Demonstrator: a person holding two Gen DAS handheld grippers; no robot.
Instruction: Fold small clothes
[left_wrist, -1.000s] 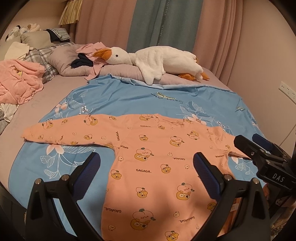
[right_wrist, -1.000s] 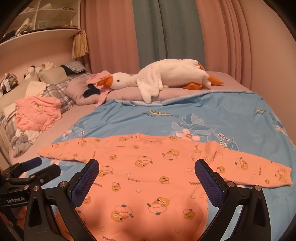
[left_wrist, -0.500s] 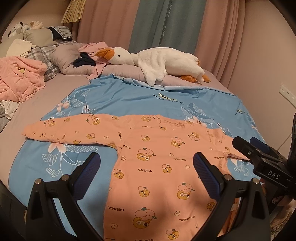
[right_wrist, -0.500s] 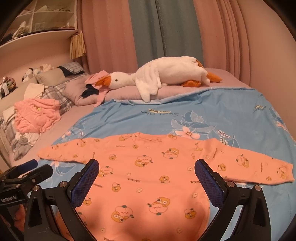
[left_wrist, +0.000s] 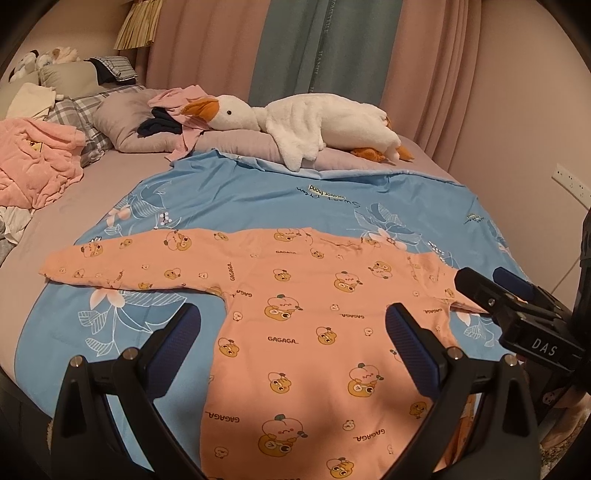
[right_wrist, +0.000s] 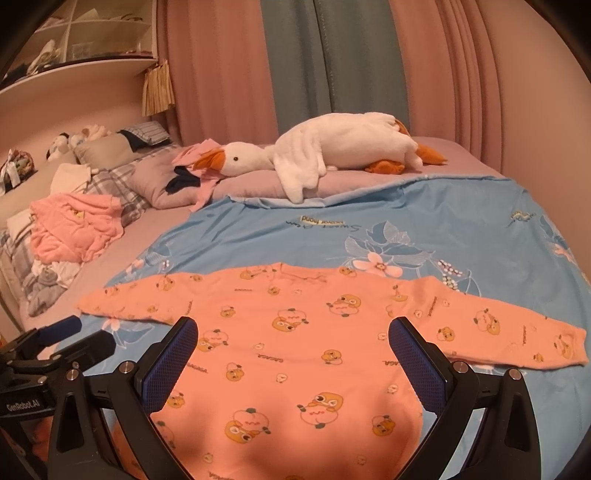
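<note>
I see the orange romper (left_wrist: 295, 332) lying flat and unfolded on the blue bedspread (left_wrist: 332, 192), filling the lower centre of both wrist views. Both sleeves are stretched out to the sides: in the left wrist view one sleeve reaches the middle left of the frame, and in the right wrist view the other sleeve (right_wrist: 517, 339) runs to the middle right edge.

My left gripper (left_wrist: 293, 338) sits at the bottom of its frame with both blue-padded fingers spread wide apart, holding nothing. It hovers over the romper body; the left pad is over bare bedspread beside the garment.

My right gripper (right_wrist: 293, 345) is likewise spread wide, nothing between its pads, positioned over the chest area of the romper (right_wrist: 295, 350). I can also see the right gripper at the middle right edge of the left wrist view, near the sleeve end there; whether it touches the fabric I cannot tell.

At the upper centre of each frame a white plush goose (left_wrist: 314, 122) lies across grey pillows (left_wrist: 122, 125). A crumpled pink garment (left_wrist: 33, 158) rests at the upper left. Pink and teal curtains (left_wrist: 325, 48) hang behind.
</note>
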